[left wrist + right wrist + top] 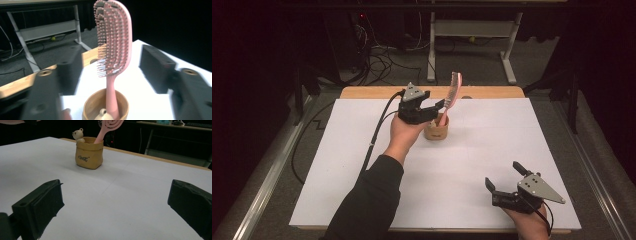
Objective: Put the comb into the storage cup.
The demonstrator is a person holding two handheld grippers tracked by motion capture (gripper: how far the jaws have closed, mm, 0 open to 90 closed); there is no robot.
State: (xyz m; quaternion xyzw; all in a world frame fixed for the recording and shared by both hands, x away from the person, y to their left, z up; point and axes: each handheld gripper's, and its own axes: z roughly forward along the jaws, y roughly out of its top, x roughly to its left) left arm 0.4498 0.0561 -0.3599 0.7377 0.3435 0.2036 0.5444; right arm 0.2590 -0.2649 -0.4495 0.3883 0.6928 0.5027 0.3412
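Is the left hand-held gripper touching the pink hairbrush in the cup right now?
Apart. In the left gripper view, the left hand-held gripper stands open, with white table visible between each jaw and the hairbrush, which stands in the cup.

The hairbrush (117,47) appeared to be smooth pink plastic with a slight sheen, its bristles ball-tipped. The holder (89,152) looked like matt tan ceramic or resin moulded as a creased bag, with a pale matt bear figure (78,134) on its rim. The table (472,150) carried a matt white sheet over a pale wooden top. Both grippers' jaws looked matt black plastic; the right gripper (507,180) bore a dull grey metal-looking plate.
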